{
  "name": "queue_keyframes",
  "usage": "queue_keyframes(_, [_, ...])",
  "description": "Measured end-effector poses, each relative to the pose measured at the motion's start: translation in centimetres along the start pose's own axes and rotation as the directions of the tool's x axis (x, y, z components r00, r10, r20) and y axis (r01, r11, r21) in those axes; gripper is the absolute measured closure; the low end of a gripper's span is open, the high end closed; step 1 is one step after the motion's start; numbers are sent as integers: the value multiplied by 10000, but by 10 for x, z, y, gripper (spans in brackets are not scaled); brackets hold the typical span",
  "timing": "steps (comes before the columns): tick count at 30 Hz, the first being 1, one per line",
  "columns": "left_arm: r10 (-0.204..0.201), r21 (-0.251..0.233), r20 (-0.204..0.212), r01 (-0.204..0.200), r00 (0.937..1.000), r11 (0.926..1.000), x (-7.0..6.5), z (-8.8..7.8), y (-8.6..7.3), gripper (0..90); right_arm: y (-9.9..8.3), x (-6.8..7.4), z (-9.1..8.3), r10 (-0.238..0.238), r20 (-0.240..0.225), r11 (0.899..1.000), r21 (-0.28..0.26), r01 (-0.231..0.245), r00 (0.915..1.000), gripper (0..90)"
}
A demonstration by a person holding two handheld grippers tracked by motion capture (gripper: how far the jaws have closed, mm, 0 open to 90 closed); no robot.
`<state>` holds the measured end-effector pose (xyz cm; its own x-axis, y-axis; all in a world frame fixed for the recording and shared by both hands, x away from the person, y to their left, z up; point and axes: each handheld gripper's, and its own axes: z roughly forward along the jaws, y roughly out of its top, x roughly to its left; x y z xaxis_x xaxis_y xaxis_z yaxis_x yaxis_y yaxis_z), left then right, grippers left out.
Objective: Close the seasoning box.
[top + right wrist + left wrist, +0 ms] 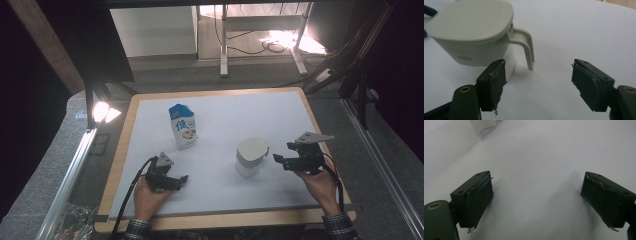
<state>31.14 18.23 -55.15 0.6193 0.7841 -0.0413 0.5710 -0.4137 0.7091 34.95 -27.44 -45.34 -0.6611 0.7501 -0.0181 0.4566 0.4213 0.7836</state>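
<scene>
A white lidded jug with a side handle stands right of the table's middle. In the right gripper view the jug is close ahead, its handle pointing between the jaws. My right gripper is open just right of the jug, and the same gripper holds nothing. A blue and white milk carton stands upright left of centre. My left gripper rests low near the front left, and it is open over bare white surface.
The white mat covers a wooden-edged table. A lamp shines at the left beyond the table. Metal rails run along the right side. A white corner of something shows at the far top of the left gripper view.
</scene>
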Motion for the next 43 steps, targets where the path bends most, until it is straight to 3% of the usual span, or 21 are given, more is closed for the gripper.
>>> queue_keyframes(14, [2,-1,0,-2,10000,10000,0,0,0,102,-27,4,12,-59,48,9968,792,55,10000,173])
queue_keyframes(24, [2,-3,-1,-2,10000,10000,0,0,0,102,-48,7,22,7,-139,9936,1128,8,9999,144])
queue_keyframes(31, [23,15,-3,-23,10000,10000,0,0,0,102,-63,11,33,-21,-8,9890,1477,22,10000,129])
queue_keyframes(34, [22,12,-6,-22,10000,10000,0,0,0,102,-68,14,36,-312,106,9915,1266,296,9995,107])
queue_keyframes(43, [14,8,-2,-14,10000,10000,0,0,0,101,-71,14,36,-282,88,9942,1043,271,9996,101])
